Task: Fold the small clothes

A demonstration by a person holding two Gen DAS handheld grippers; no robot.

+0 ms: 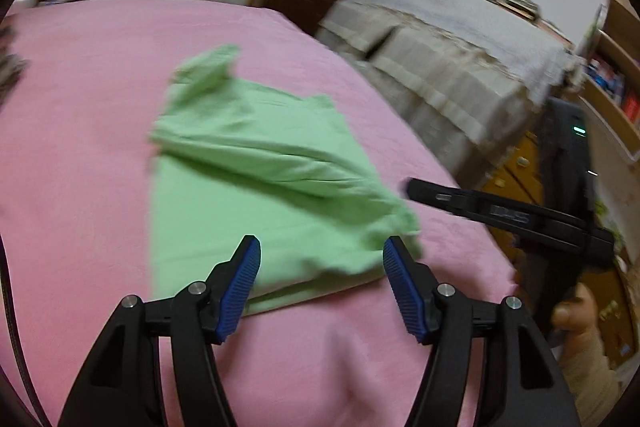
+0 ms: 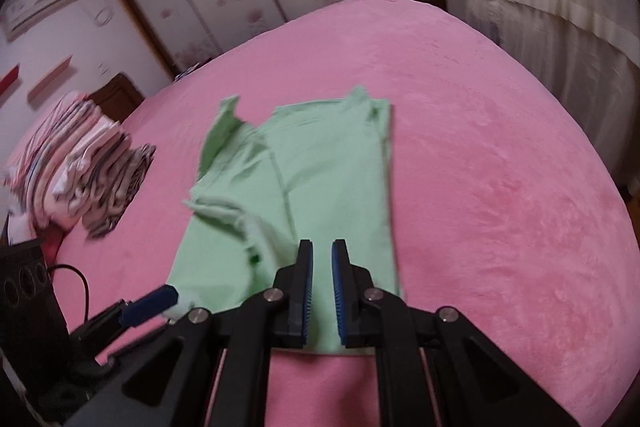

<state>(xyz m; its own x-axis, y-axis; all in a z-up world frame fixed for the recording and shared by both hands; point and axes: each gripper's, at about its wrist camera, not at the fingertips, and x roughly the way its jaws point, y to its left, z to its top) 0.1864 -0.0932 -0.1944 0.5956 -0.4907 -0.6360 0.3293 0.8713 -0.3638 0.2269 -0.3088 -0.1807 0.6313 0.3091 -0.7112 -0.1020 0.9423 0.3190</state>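
- Green shirt (image 2: pixel 304 183) lies partly folded mid-bed (image 2: pixel 500 155), right of the folded clothes pile (image 2: pixel 84 171).
- Thin, limp cloth; likely light and prone to sag, so pinch hems or corners.
- Left gripper (image 1: pixel 322 263) spread, empty.
- Right gripper (image 2: pixel 320 291) nearly together, holding nothing.

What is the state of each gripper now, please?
Left gripper: open, holding nothing, above the green garment.
Right gripper: nearly closed with a narrow gap, nothing visibly held, over the same garment.
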